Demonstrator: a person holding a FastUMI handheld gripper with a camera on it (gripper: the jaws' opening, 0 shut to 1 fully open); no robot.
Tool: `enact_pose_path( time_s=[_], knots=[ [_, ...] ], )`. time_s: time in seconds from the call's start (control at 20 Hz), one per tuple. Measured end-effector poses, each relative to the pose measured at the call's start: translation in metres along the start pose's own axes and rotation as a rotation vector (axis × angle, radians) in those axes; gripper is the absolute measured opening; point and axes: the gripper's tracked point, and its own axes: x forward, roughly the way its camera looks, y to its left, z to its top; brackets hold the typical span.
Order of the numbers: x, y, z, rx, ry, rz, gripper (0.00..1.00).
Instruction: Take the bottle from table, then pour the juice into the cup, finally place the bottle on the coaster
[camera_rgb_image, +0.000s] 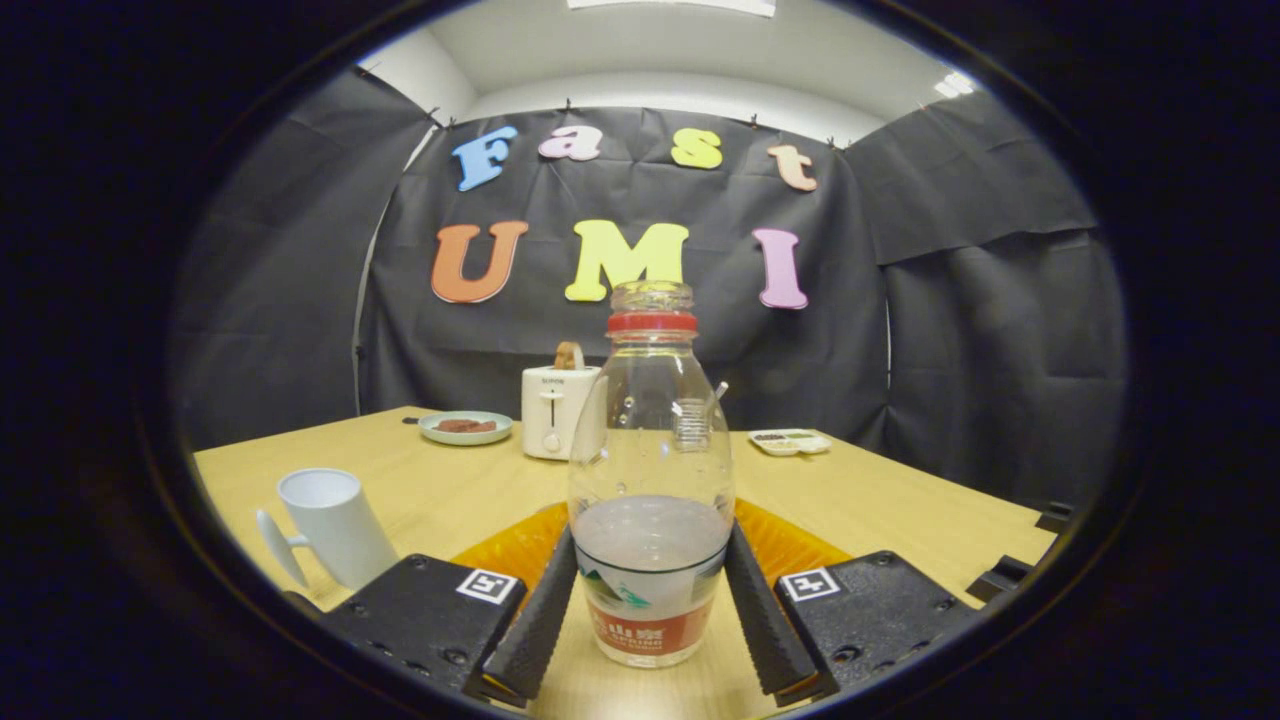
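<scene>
A clear plastic bottle (650, 450) with a red neck ring and no cap stands upright between my fingers, about a third full of pale juice. My gripper (651, 535) is shut on its lower body, one finger pressing each side at the liquid line. An orange coaster (510, 548) lies on the table just behind the bottle, showing on both sides of it. A white cup (335, 525) with a handle stands left of the fingers, leaning slightly. I cannot tell whether the bottle's base touches the table.
A wooden table (900, 510) stretches ahead. Farther back stand a white toaster (555, 410) with bread in it, a pale plate (465, 427) with food to its left, and a small white tray (790, 441) to the right.
</scene>
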Motion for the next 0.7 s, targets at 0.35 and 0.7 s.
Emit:
enact_pose_path(
  time_s=[0.35, 0.7],
  knots=[
    [-0.014, -0.012, 0.027, -0.077, 0.018, 0.038, 0.80],
    [-0.033, -0.039, 0.071, -0.306, -0.063, -0.077, 0.80]
  ],
)
